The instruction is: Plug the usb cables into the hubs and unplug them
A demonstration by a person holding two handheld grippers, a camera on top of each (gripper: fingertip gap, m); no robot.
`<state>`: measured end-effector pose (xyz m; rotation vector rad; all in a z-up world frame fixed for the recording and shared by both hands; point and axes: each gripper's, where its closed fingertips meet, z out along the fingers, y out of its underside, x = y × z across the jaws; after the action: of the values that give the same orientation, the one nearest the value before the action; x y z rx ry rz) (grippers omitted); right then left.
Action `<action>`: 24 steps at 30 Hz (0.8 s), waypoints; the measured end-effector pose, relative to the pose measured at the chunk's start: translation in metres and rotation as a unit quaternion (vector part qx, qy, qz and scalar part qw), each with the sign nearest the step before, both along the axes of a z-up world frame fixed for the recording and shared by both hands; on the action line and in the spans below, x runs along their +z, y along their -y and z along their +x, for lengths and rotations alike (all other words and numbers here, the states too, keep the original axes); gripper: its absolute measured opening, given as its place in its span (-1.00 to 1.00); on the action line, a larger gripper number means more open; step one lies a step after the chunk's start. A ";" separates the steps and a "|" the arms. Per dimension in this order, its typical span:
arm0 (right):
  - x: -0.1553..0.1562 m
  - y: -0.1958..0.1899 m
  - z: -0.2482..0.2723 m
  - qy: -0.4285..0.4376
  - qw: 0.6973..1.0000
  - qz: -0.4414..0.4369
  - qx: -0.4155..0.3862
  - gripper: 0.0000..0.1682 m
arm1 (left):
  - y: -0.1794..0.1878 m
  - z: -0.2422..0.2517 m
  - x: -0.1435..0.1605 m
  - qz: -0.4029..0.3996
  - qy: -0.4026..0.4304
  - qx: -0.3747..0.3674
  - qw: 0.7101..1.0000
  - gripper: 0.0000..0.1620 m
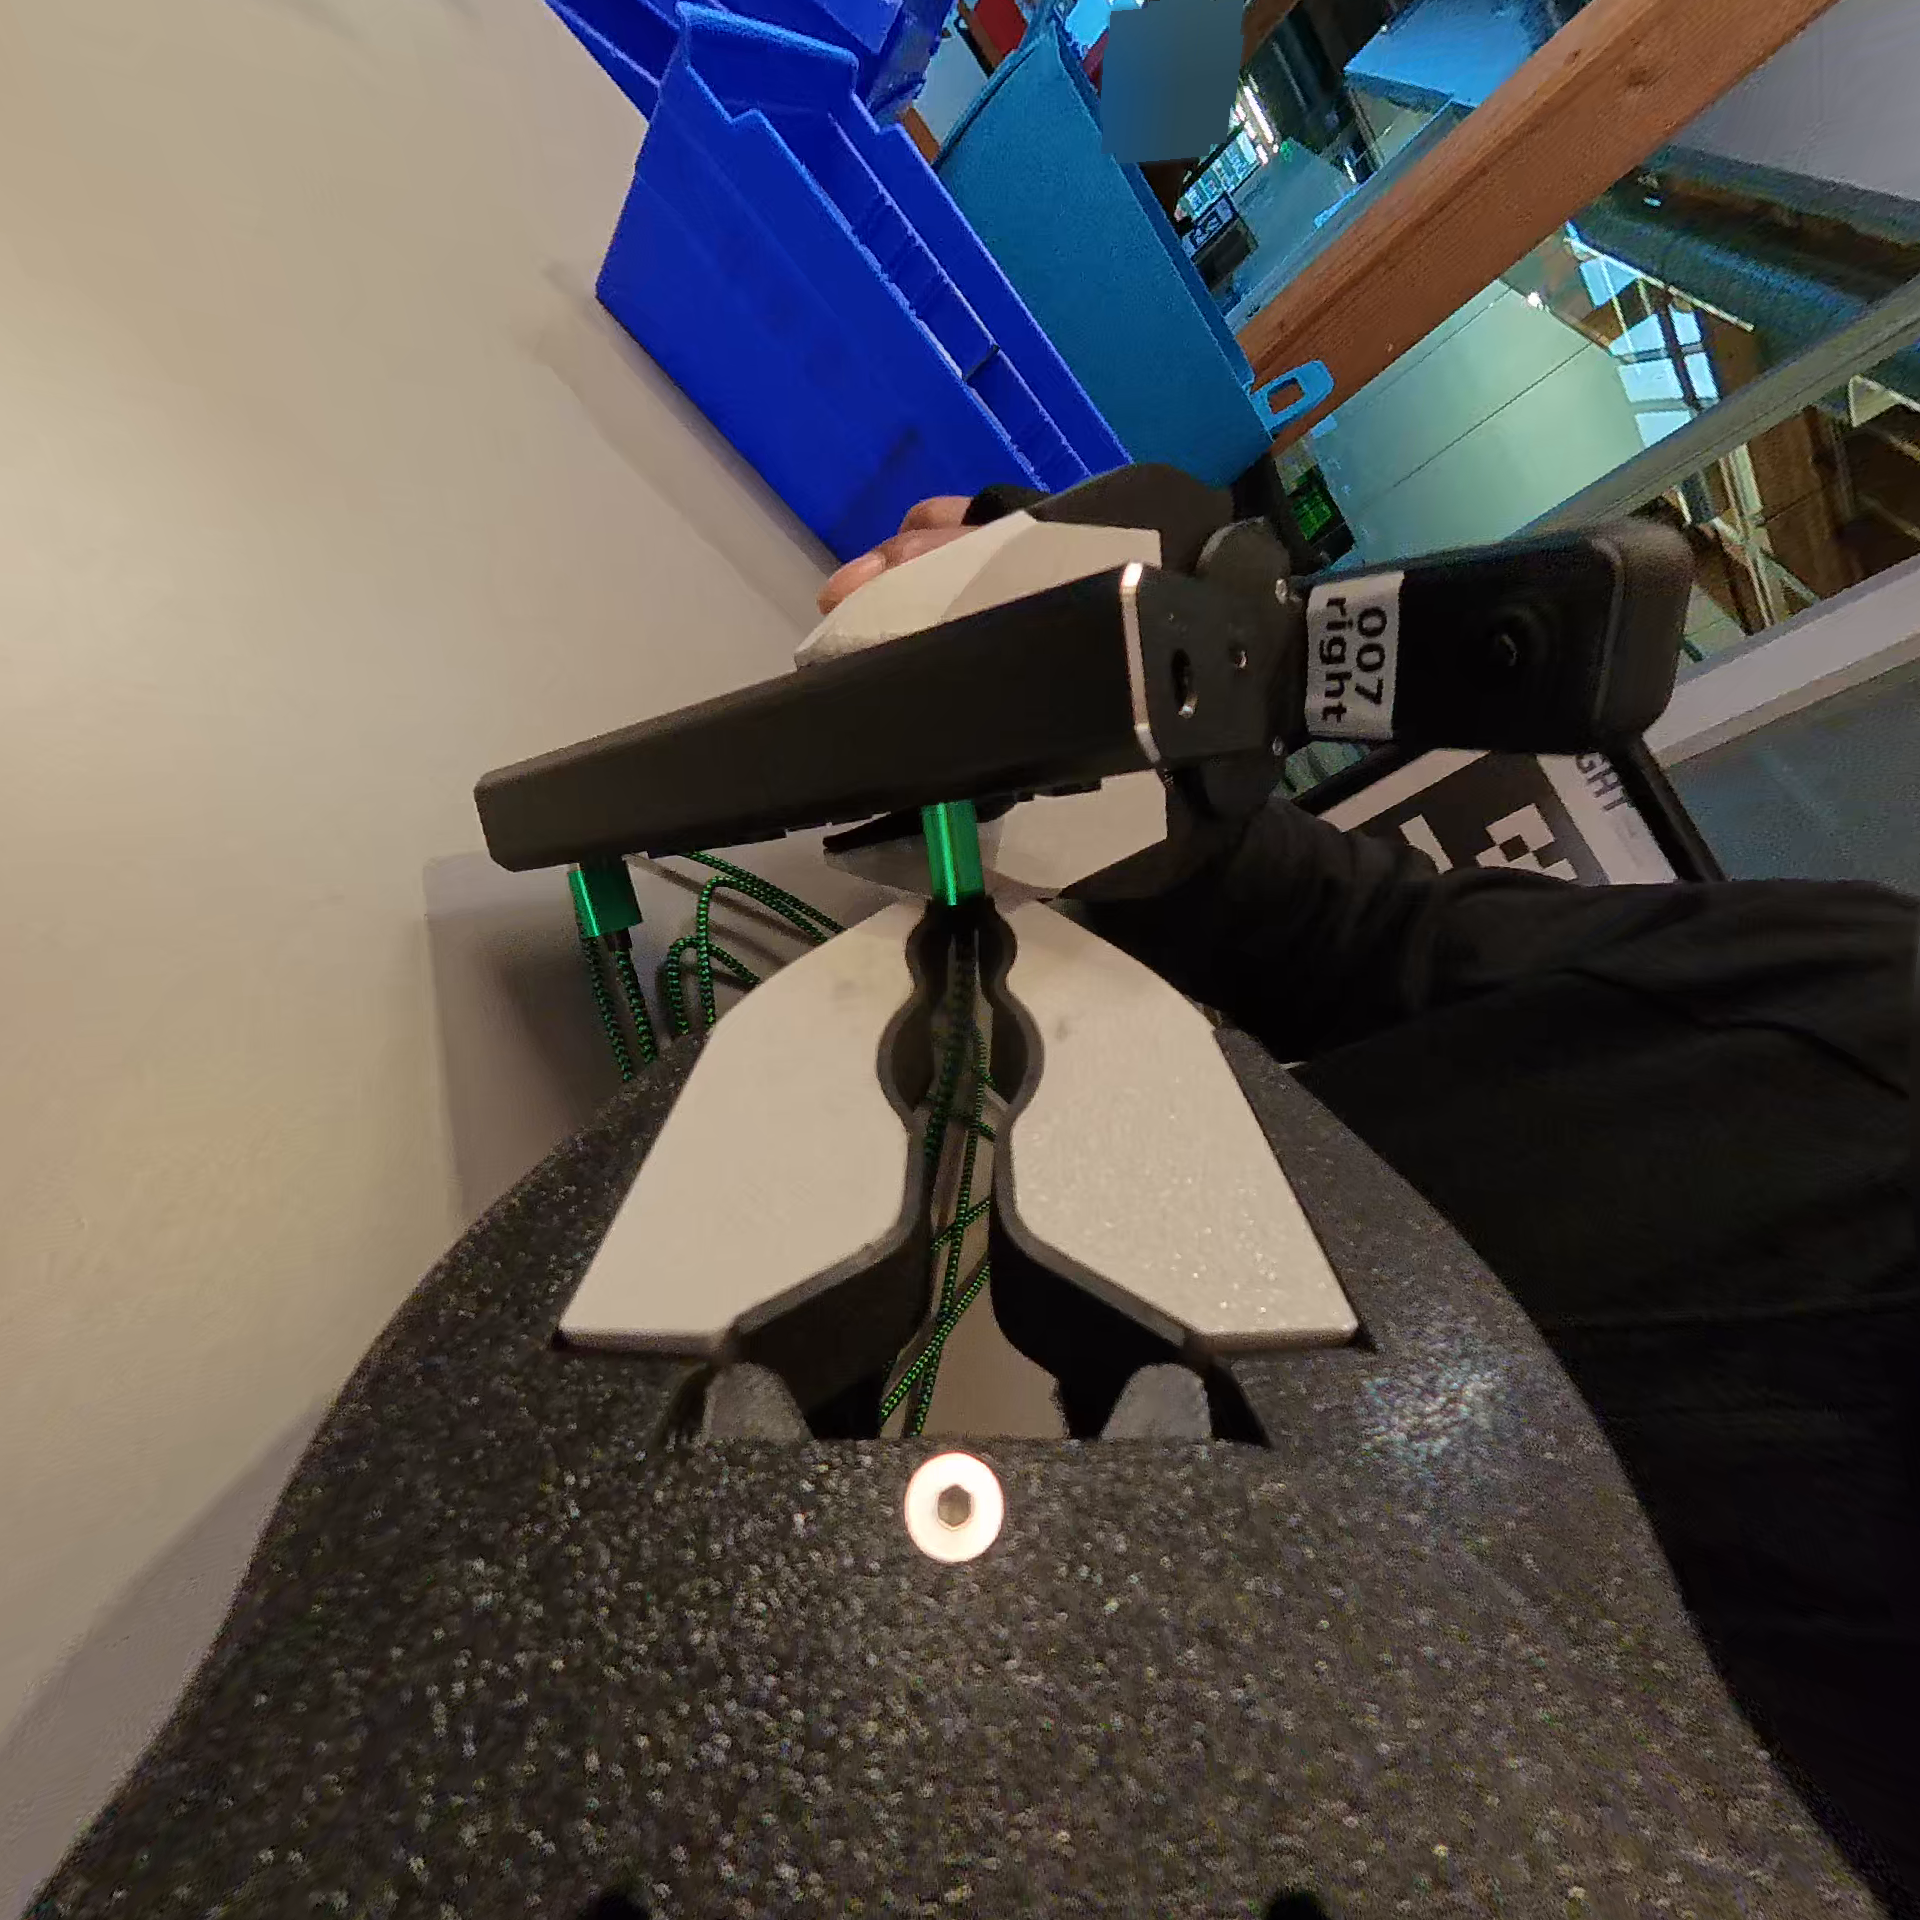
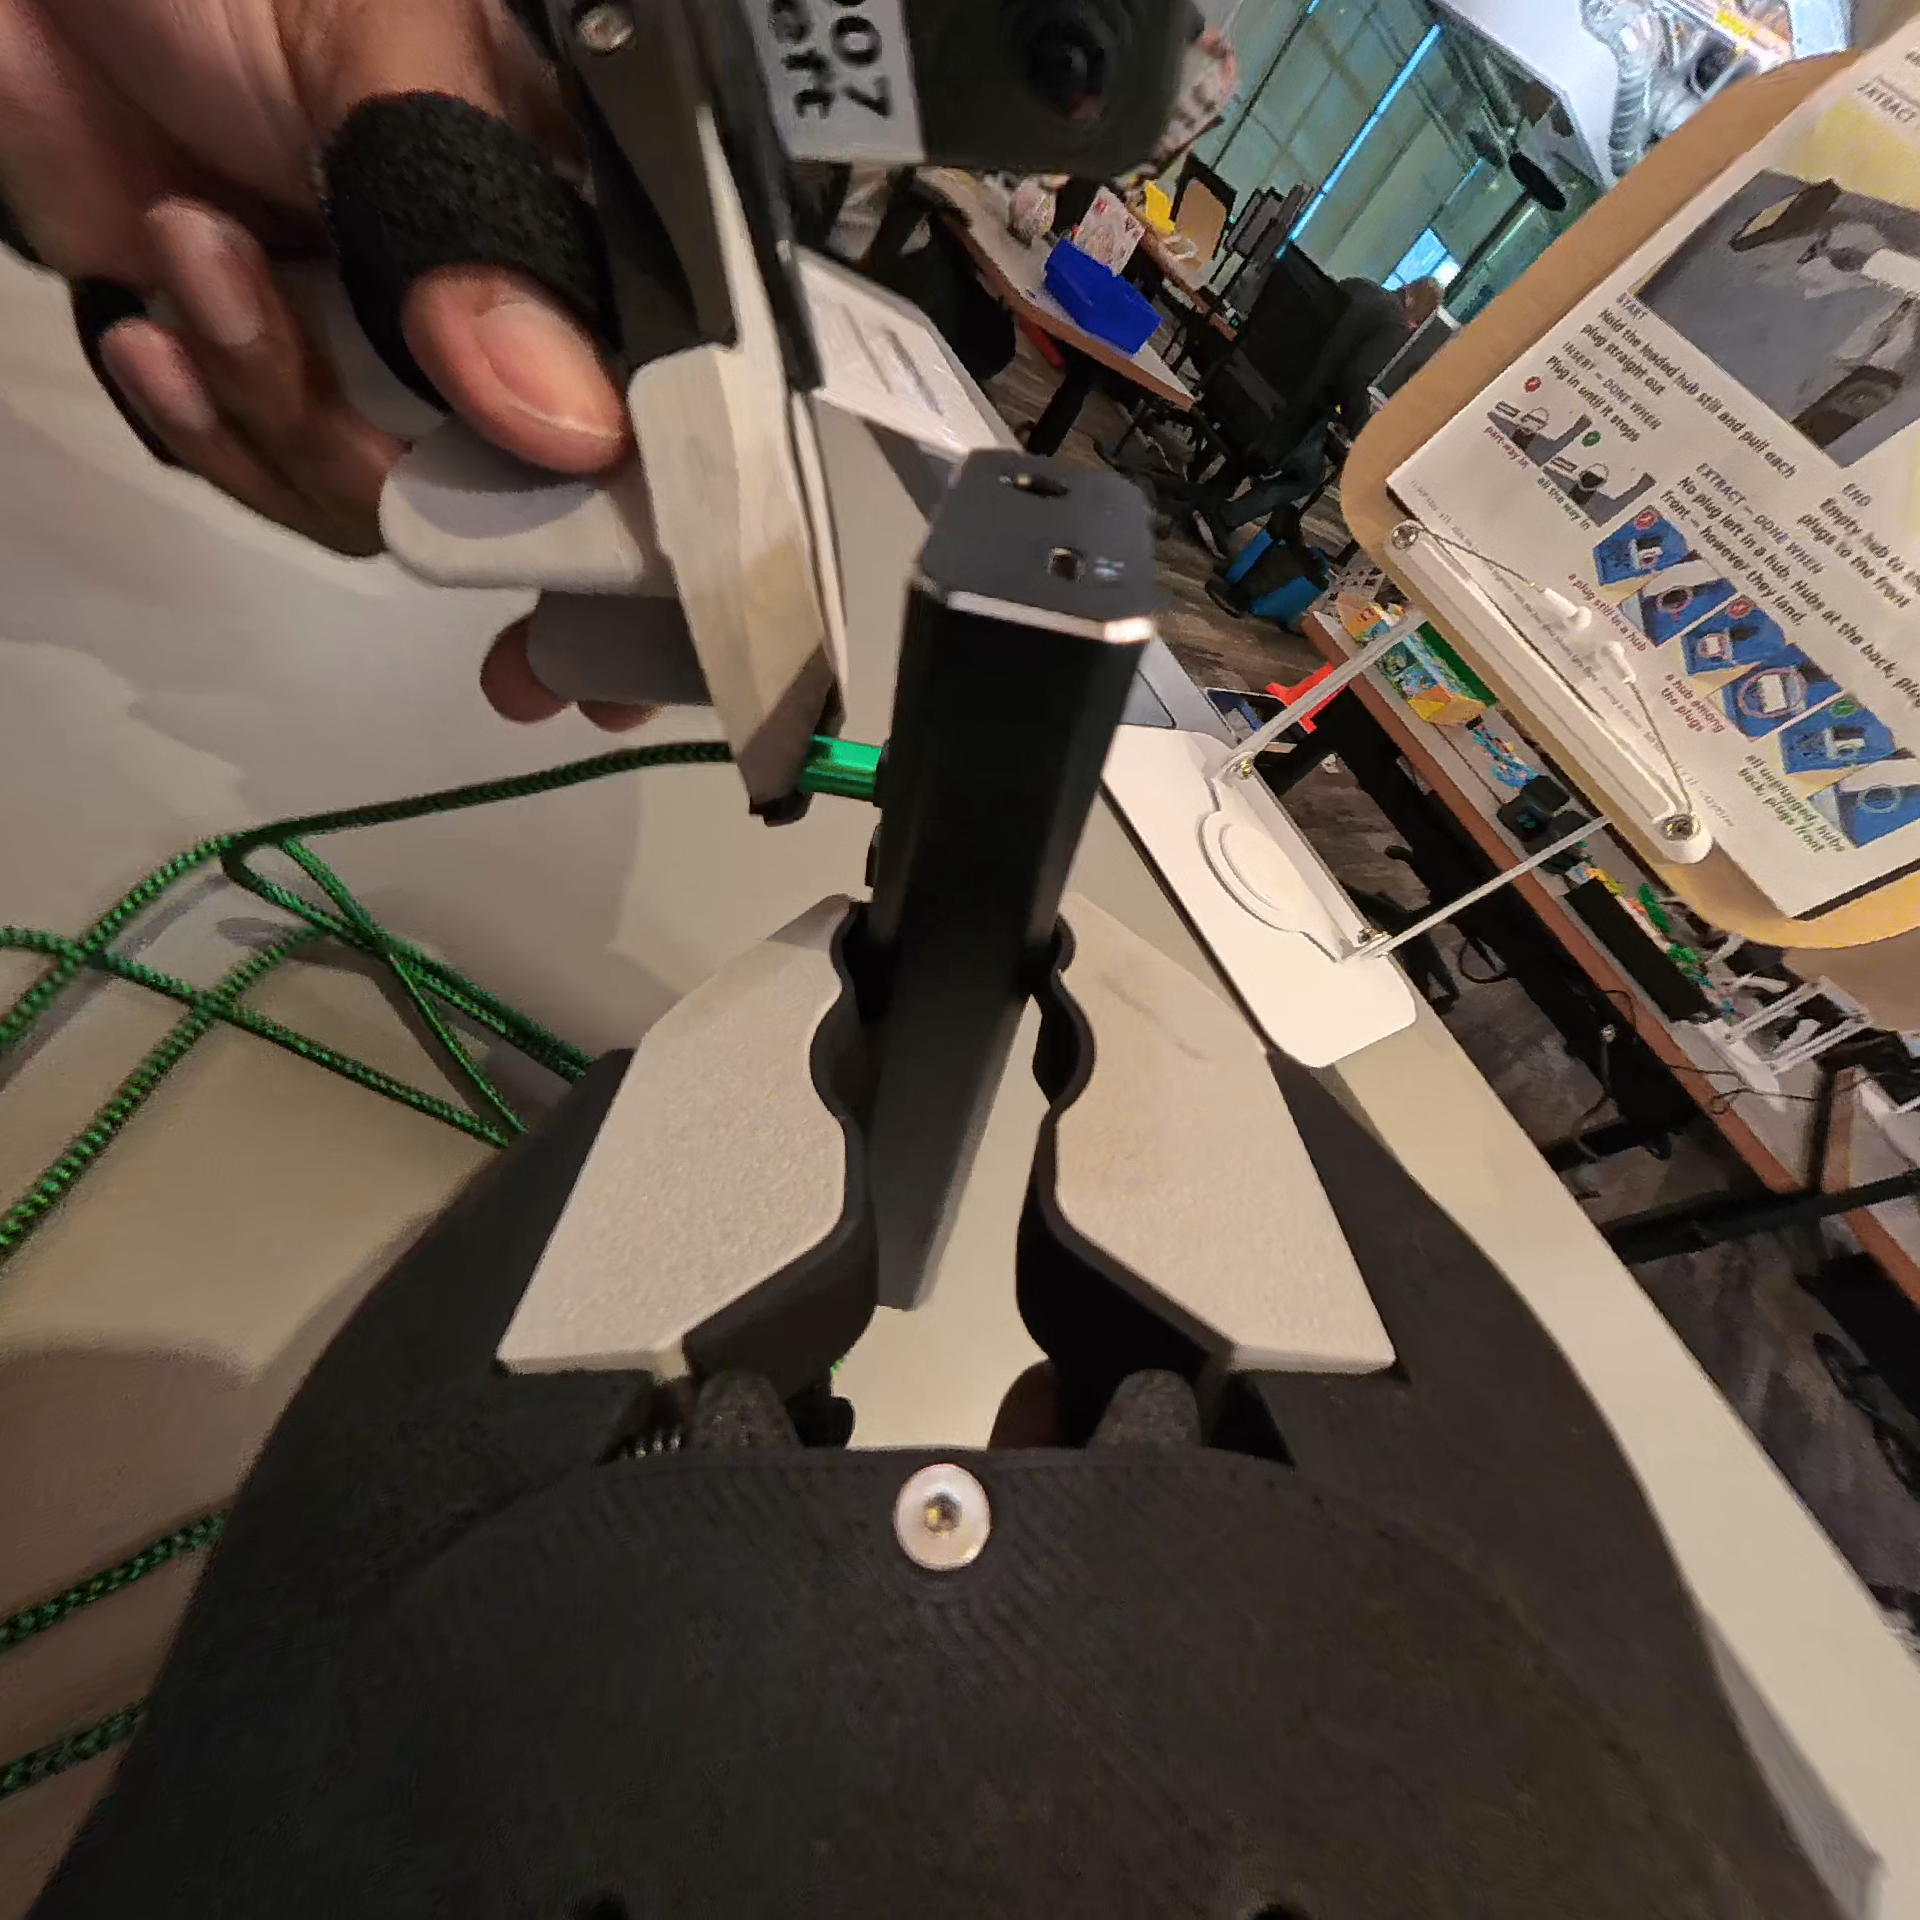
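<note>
The right gripper (image 2: 956, 997) clamps the black hub (image 2: 997, 831) while the left gripper (image 1: 961, 925) pinches a green plug (image 1: 948, 852) at its port, seemingly mid-insertion or extraction; next it needs a straight, steady push or pull.

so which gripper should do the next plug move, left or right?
Left, probably. The left gripper is shut on the braided cable just behind the green plug seated in the hub. The right gripper is clamped on the hub, steadying it.

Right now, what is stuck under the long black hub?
Under the long black metal hub, two shiny green plugs with braided green cables sit in it; the left gripper pinches one. The ports themselves are hidden.
</note>
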<state>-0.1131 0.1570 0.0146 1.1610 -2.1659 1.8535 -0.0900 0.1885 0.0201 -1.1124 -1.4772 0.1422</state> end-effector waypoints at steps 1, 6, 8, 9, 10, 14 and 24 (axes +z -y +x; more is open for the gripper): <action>0.000 0.002 0.000 0.021 1.000 0.004 -0.002 -0.67 | 0.001 0.000 0.000 -0.006 -0.010 0.001 1.000 -0.94; 0.000 0.019 0.002 0.141 0.988 0.054 -0.019 -0.68 | 0.029 0.004 0.003 -0.010 -0.065 0.057 0.996 -0.66; -0.003 0.027 0.001 0.166 0.984 0.068 -0.020 -0.67 | 0.040 0.012 0.002 -0.024 -0.095 0.075 0.992 -0.62; -0.007 0.031 -0.001 0.172 0.982 0.073 -0.022 -0.67 | 0.044 0.016 0.001 -0.028 -0.109 0.085 0.990 -0.60; -0.011 0.035 -0.002 0.178 0.981 0.078 -0.024 -0.67 | 0.048 0.021 0.001 -0.033 -0.125 0.094 0.987 -0.60; -0.016 0.042 -0.008 0.199 0.978 0.065 -0.016 -0.67 | 0.068 0.042 -0.004 -0.091 -0.188 0.145 0.967 -0.59; -0.016 0.050 -0.019 0.210 0.976 0.051 -0.001 -0.67 | 0.073 0.060 0.005 -0.100 -0.269 0.155 0.945 -0.59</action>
<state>-0.1317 0.1068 -0.0011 0.8337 -2.4950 2.1744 -0.0297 0.1154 0.0253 -0.8940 -1.1419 0.7728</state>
